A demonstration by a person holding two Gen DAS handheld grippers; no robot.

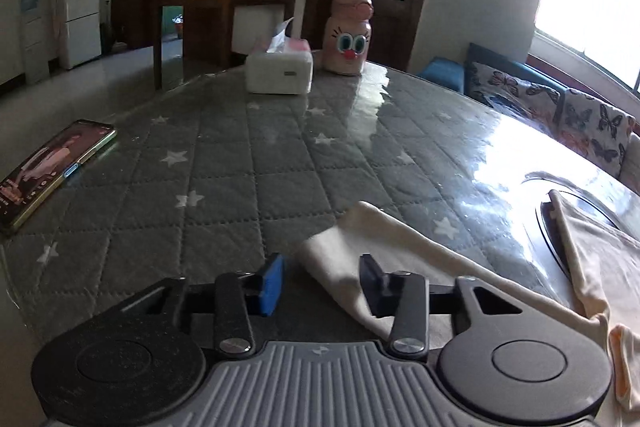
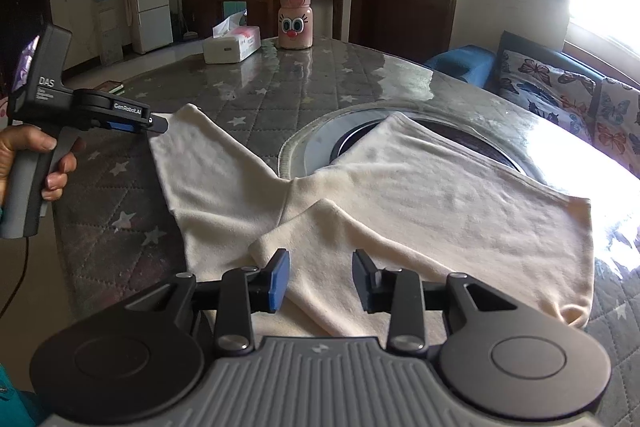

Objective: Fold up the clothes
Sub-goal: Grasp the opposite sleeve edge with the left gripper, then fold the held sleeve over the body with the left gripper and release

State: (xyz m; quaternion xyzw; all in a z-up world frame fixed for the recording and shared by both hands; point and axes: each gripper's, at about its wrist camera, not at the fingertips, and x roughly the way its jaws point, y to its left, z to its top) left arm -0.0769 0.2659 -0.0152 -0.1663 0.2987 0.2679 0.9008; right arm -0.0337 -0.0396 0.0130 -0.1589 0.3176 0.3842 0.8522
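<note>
Cream garment [image 2: 400, 195] lies spread on the quilted grey surface [image 2: 120, 227], one sleeve toward ten o'clock. Left hand-held gripper [image 1: 322, 281] stands released beside that cuff; right hand-held gripper [image 2: 320, 277] hangs released over a folded sleeve, pads not pressing.

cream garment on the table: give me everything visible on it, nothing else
The cream garment is a soft, knit-looking piece, plain and unprinted, lying flat on the grey star-quilted table cover. Two long sections splay outward toward the far side; a third folded flap lies over its near middle. The far right section overlaps the round dark inset in the table. The right tool hangs open over the flap; the left tool is by the left section's tip, contact unclear.
</note>
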